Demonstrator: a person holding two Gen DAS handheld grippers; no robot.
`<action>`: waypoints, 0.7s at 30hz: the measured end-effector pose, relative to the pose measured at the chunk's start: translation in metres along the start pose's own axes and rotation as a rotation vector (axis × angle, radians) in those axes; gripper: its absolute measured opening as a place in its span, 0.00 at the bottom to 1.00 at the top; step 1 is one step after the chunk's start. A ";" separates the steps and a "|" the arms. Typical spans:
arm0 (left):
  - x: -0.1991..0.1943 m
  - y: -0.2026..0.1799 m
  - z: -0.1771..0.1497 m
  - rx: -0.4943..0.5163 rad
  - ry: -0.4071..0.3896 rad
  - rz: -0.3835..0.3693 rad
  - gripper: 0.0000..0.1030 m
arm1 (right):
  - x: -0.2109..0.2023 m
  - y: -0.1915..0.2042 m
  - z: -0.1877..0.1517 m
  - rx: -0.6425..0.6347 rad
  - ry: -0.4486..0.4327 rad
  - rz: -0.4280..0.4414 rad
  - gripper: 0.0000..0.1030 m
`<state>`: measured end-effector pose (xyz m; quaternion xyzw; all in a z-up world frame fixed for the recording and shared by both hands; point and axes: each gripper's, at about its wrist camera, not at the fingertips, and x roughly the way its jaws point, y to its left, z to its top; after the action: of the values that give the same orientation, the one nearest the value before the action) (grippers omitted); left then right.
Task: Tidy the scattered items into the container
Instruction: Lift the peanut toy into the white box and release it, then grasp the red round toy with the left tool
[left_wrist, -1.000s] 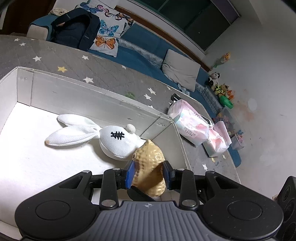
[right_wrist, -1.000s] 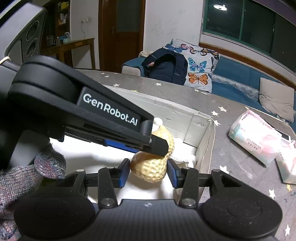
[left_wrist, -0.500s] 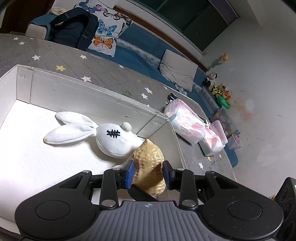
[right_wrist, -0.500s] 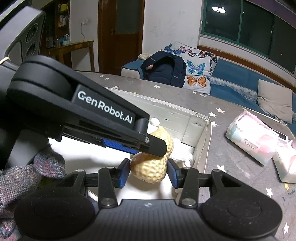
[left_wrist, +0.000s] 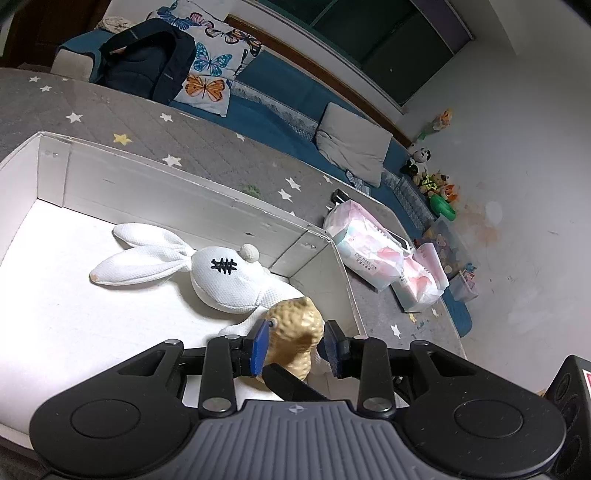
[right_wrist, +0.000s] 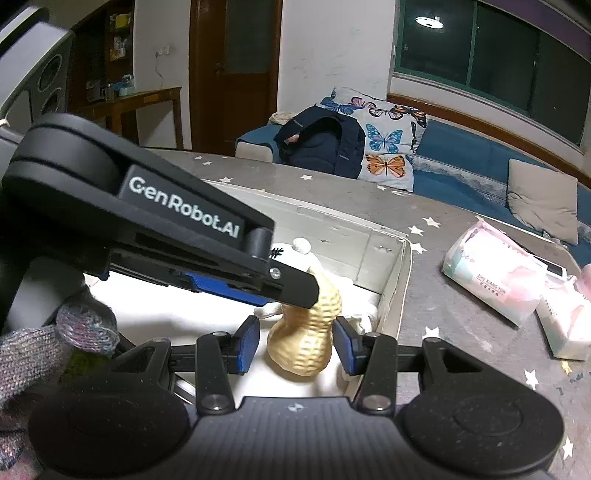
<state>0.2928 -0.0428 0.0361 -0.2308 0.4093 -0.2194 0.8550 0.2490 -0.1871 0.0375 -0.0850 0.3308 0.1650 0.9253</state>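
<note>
Nearly done w/ what shows: bunny (left_wrist: 221, 280) already lying in box (left_wrist: 155, 184); peanut (left_wrist: 293, 334) upright in box corner, touching bunny, between spread right tongs (right_wrist: 295, 347), not pinched. Left tongs (left_wrist: 293, 347) at peanut's top; grip can't be told. Left view shows whole bunny; right view shows left tongs over peanut, tissue packs (right_wrist: 495, 273) outside on starry table (right_wrist: 443, 332).

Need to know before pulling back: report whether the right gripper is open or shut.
Open. The right gripper has its blue pads either side of the peanut toy, with a visible gap on each side.
</note>
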 end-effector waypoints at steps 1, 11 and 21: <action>-0.001 0.000 -0.001 -0.001 -0.002 0.000 0.34 | -0.001 0.000 0.000 0.003 -0.003 -0.001 0.43; -0.027 -0.013 -0.014 0.060 -0.060 0.028 0.34 | -0.033 0.000 -0.010 0.035 -0.065 -0.003 0.44; -0.069 -0.024 -0.045 0.105 -0.117 0.027 0.34 | -0.079 0.005 -0.043 0.097 -0.123 0.015 0.50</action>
<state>0.2130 -0.0325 0.0660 -0.1928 0.3495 -0.2152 0.8912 0.1647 -0.2138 0.0550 -0.0274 0.2814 0.1608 0.9456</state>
